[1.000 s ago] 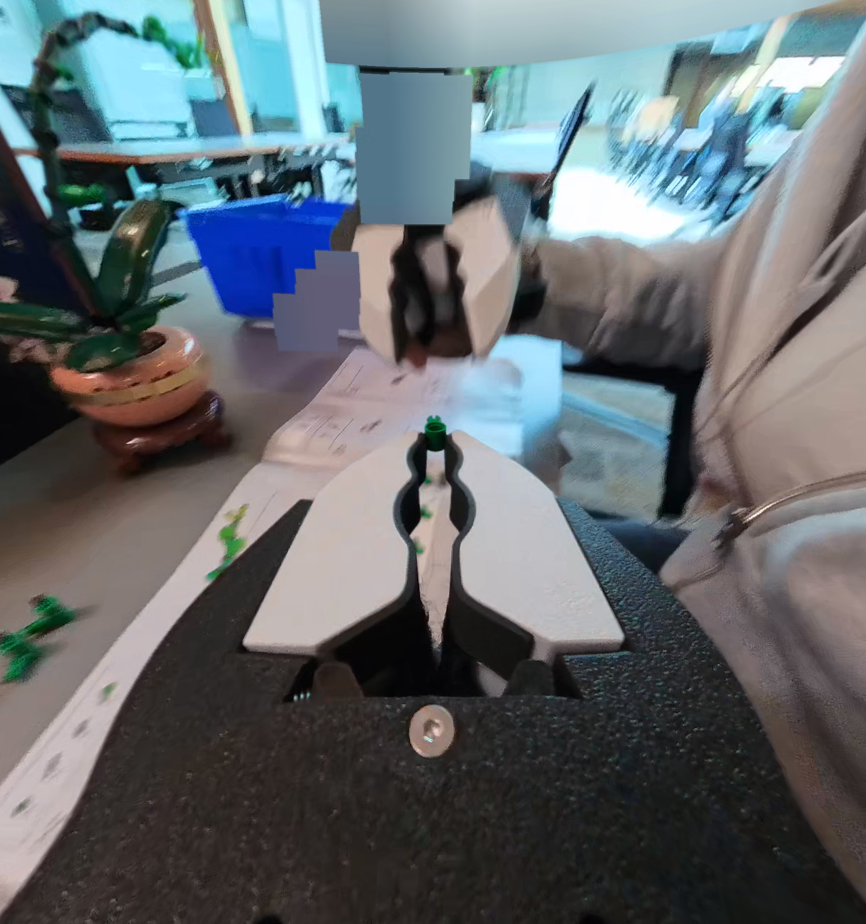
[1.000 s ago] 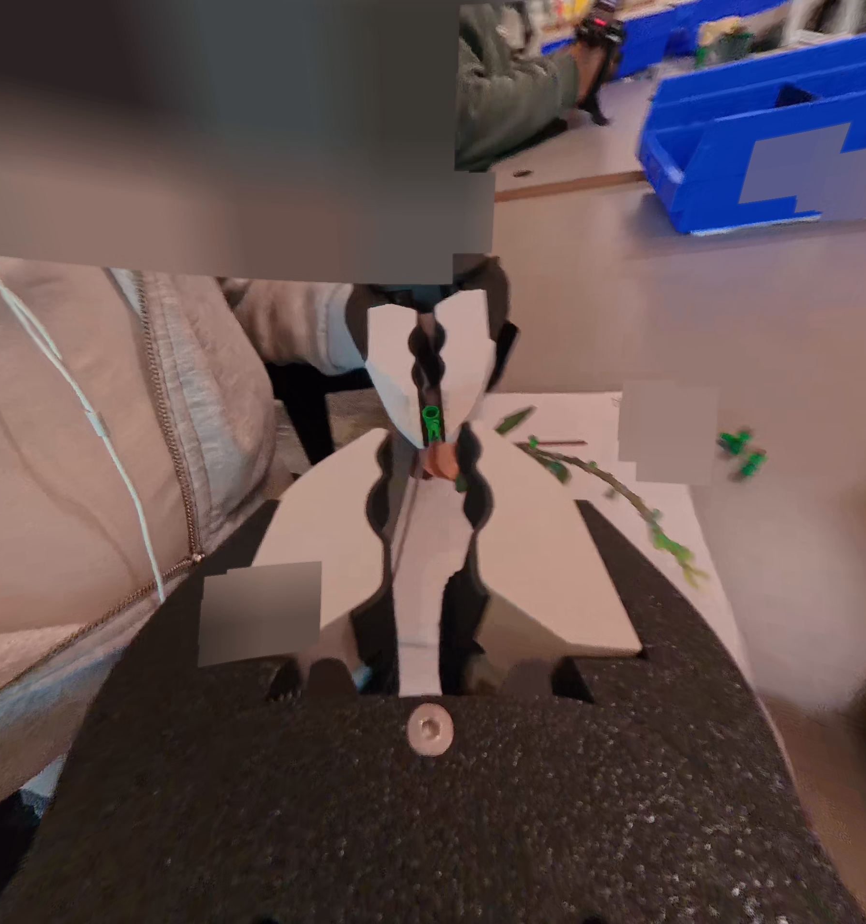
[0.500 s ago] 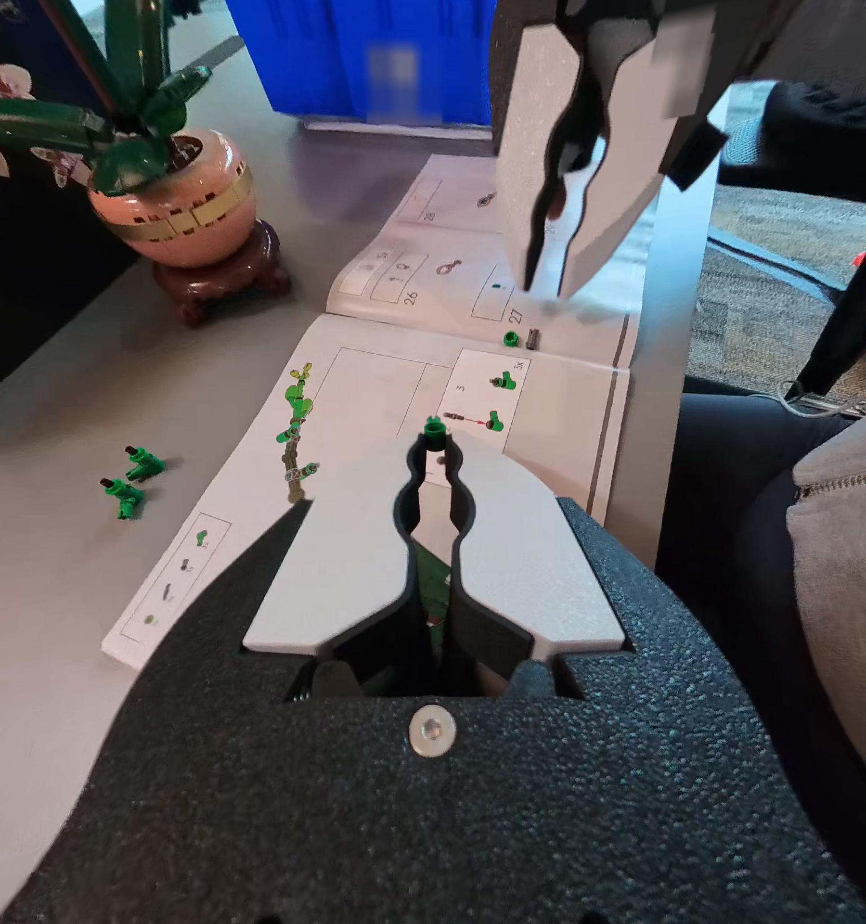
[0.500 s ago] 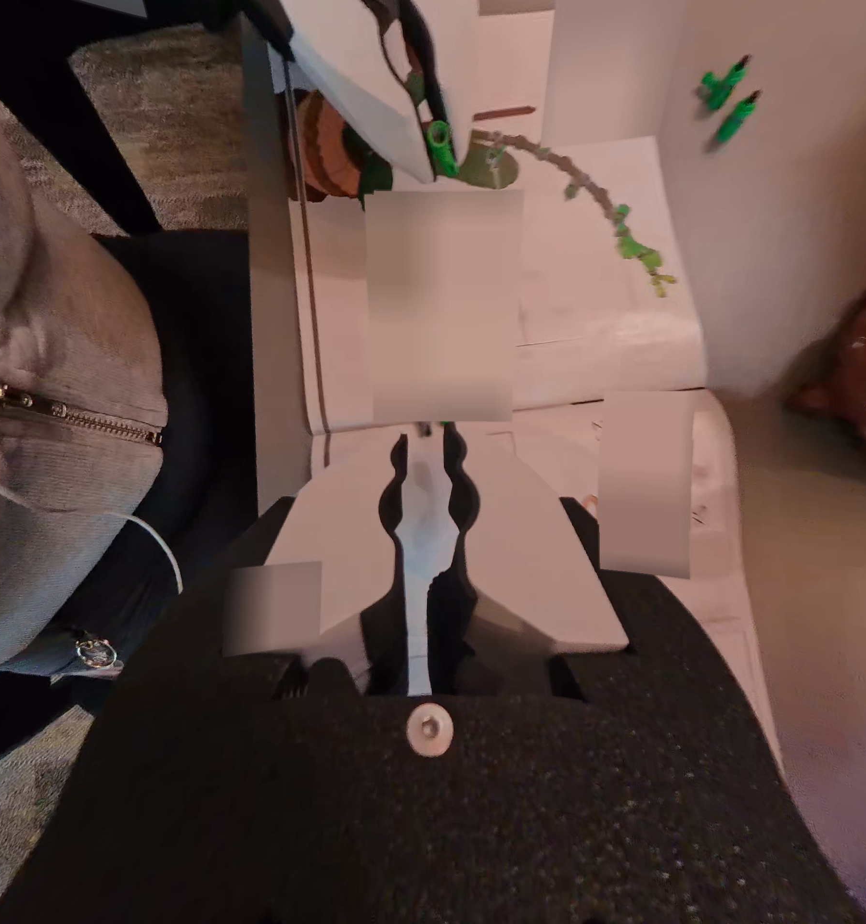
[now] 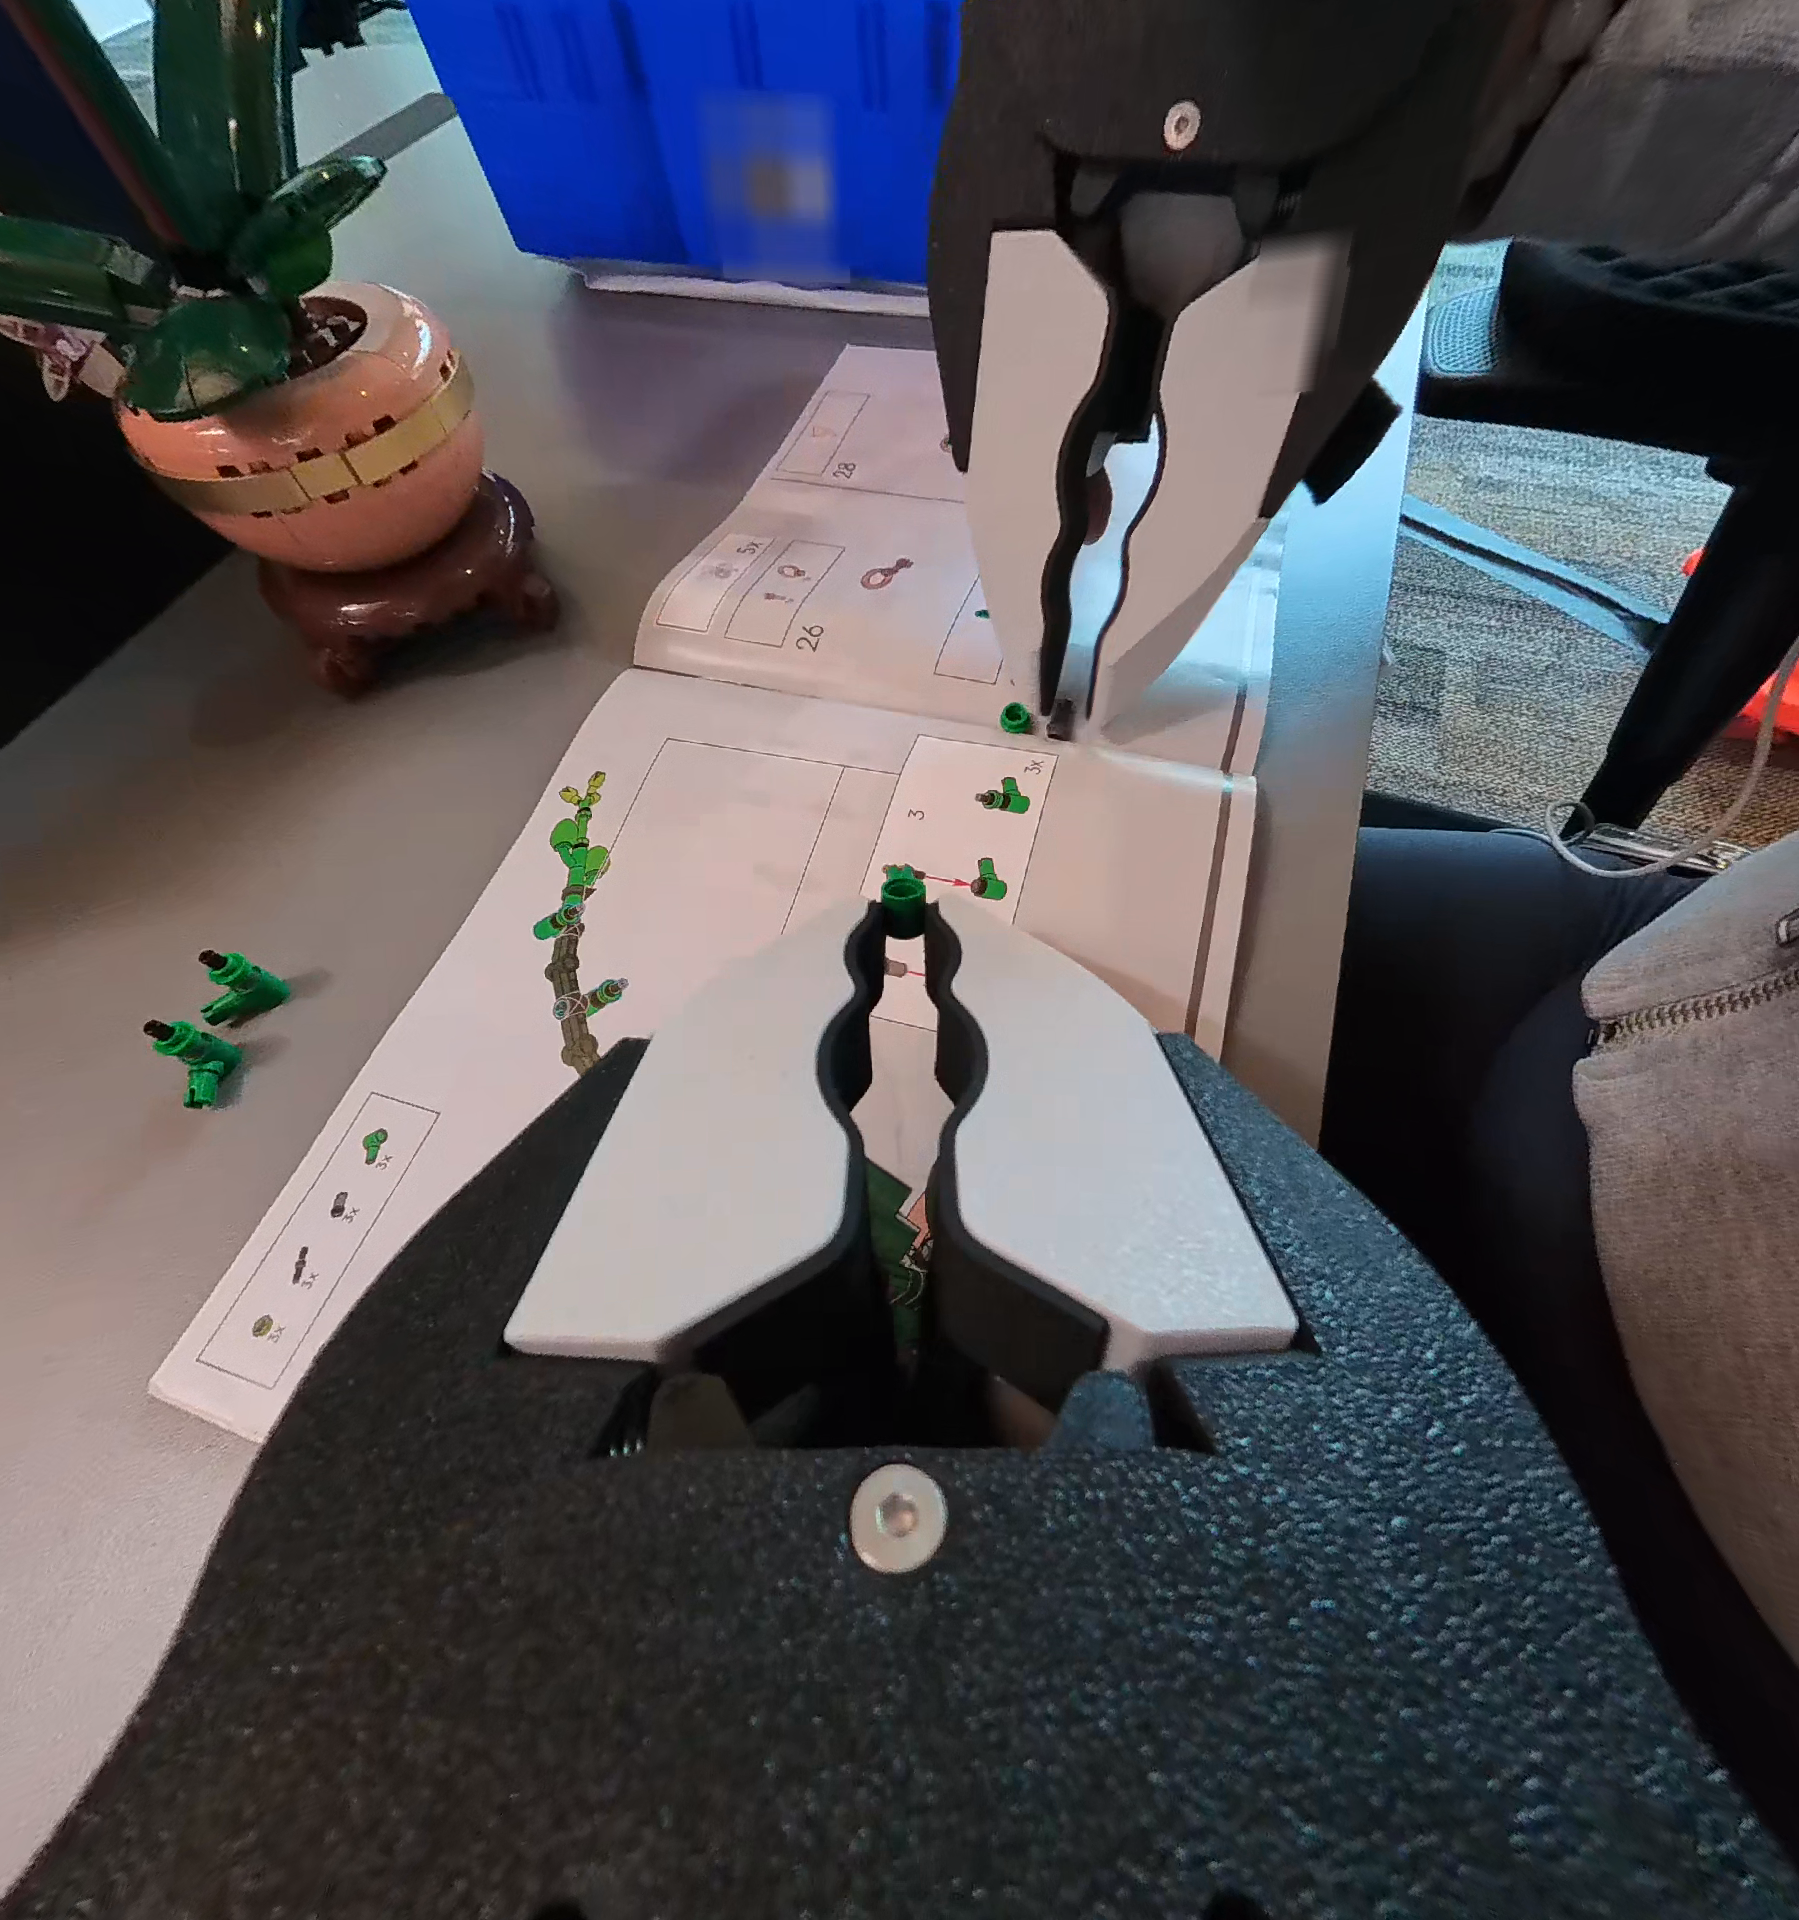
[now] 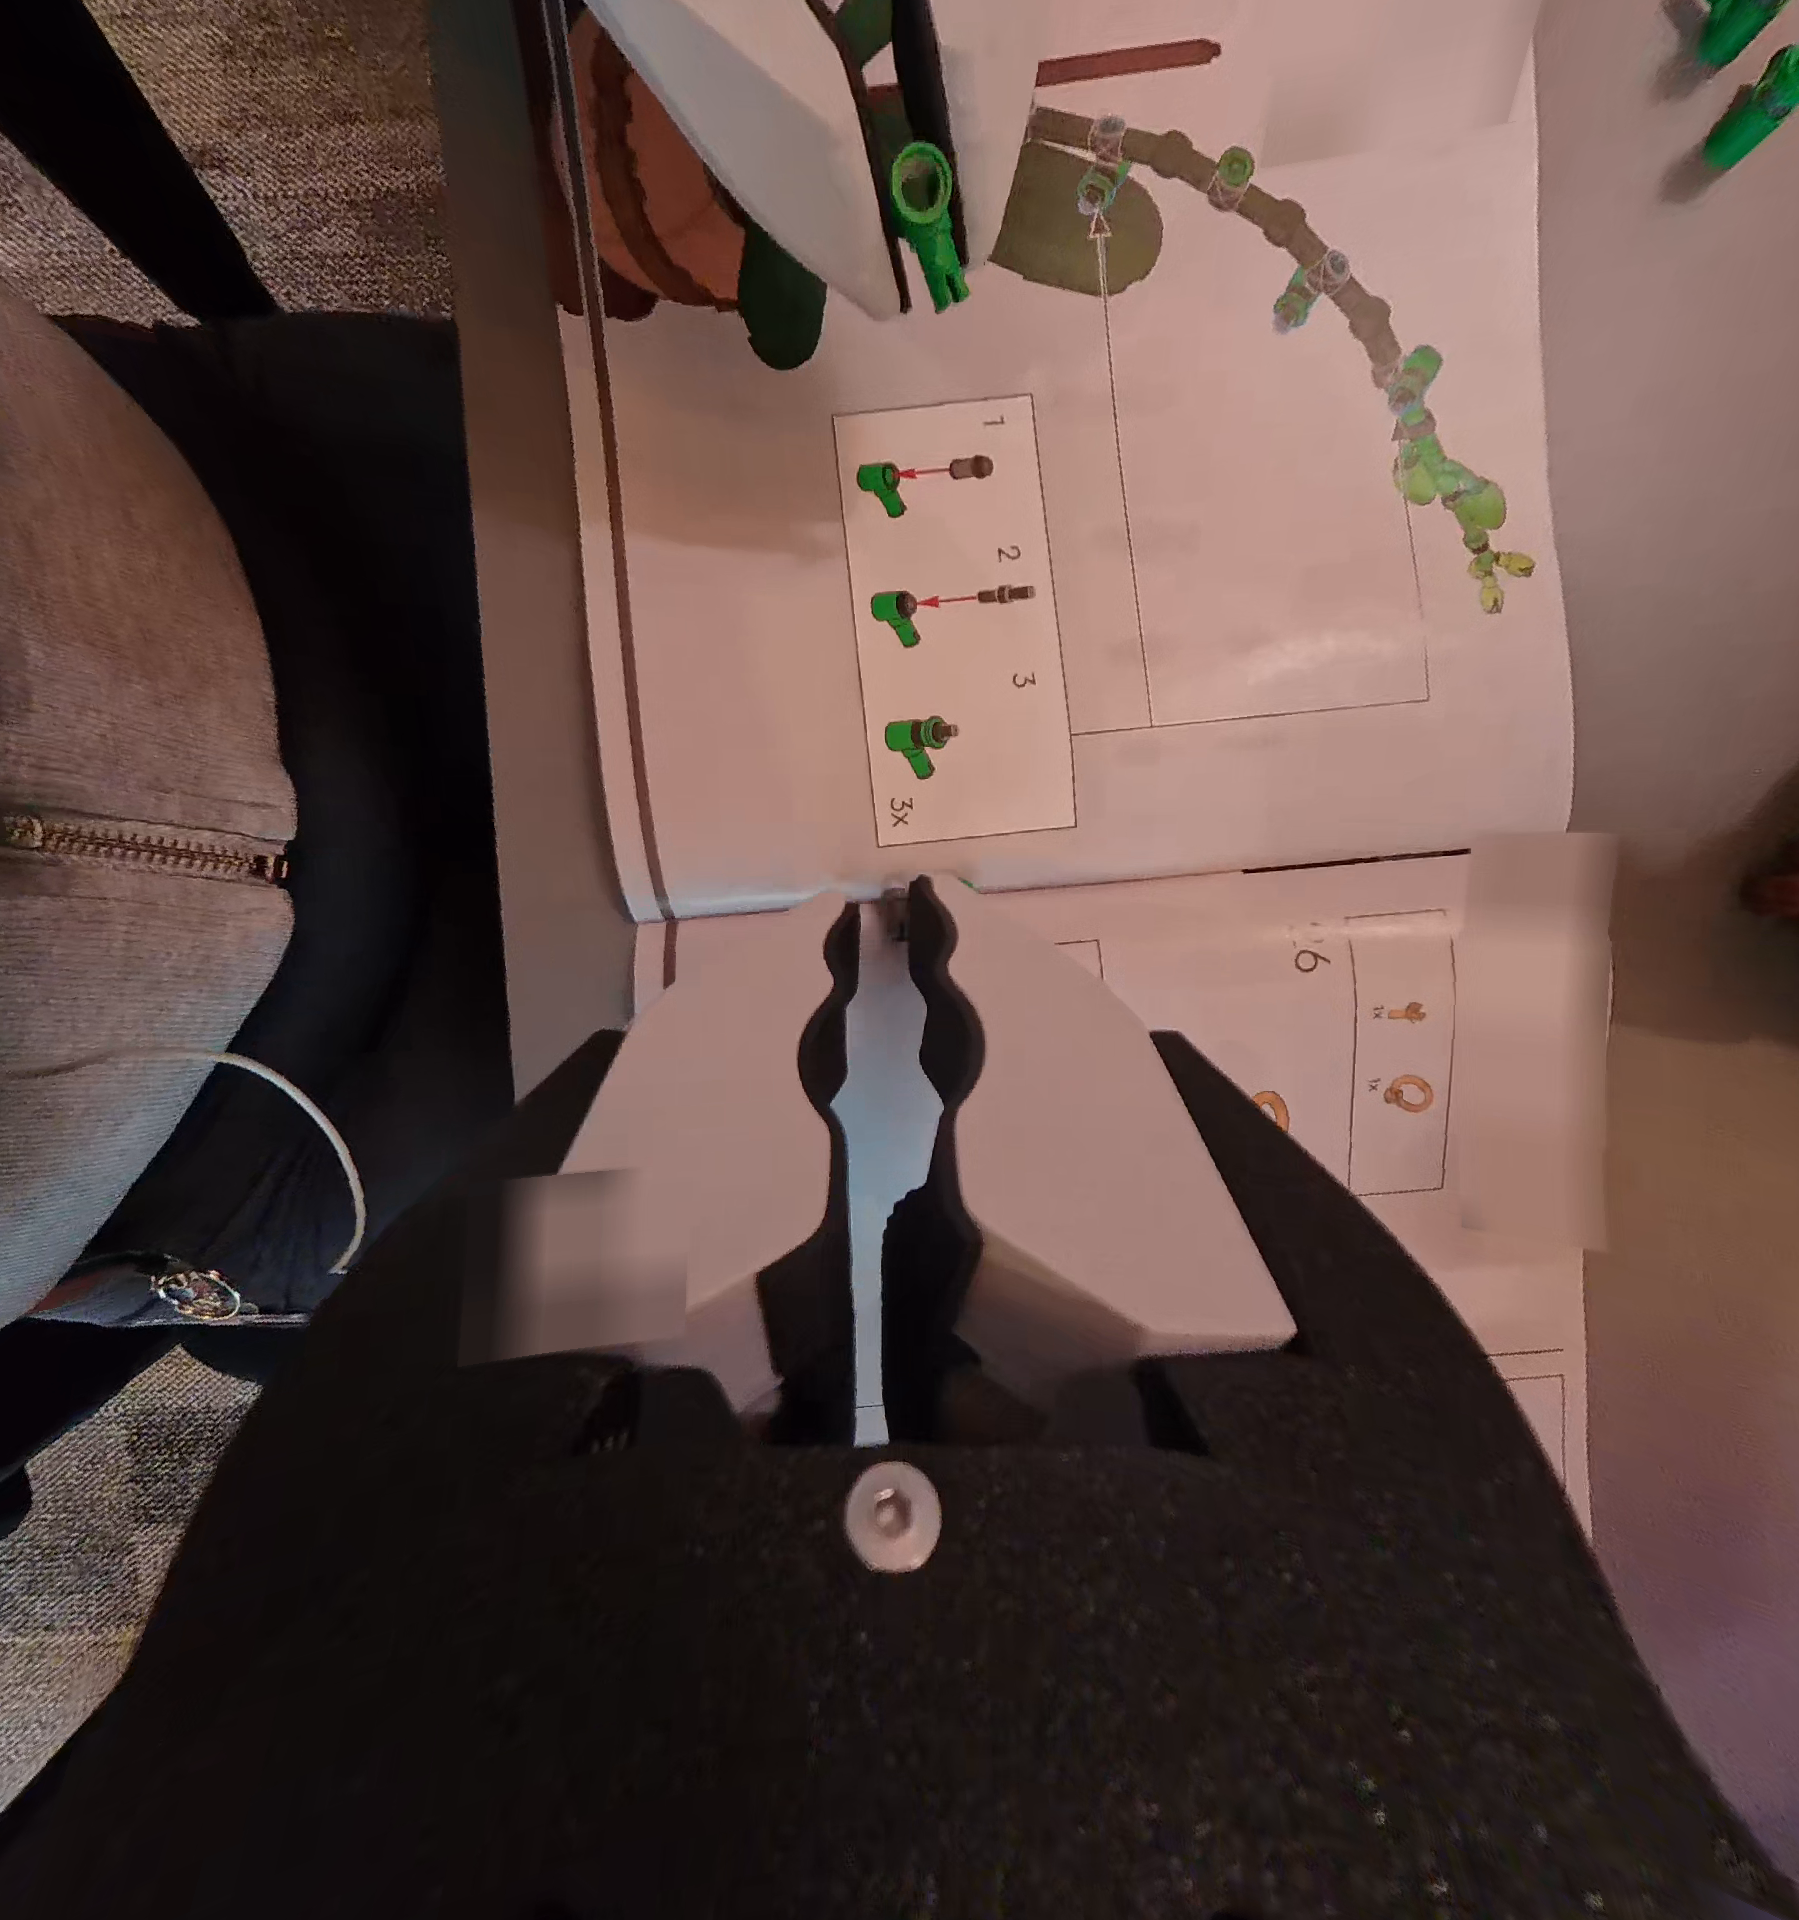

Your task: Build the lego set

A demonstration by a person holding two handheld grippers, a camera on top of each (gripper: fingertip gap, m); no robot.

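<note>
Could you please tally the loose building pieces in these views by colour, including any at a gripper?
Green pieces: 4, one clamped in the left gripper, two with dark pins on the table, one small round one on the booklet
Dark piece: 1, between the right gripper fingertips at the booklet's fold
Total: 5

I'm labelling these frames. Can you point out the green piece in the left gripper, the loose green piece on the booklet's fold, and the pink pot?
green piece [image 5: 902,902]: left wrist view, open top end.
loose green piece [image 5: 1015,718]: left wrist view, its top.
pink pot [image 5: 355,468]: left wrist view, front wall.
</note>
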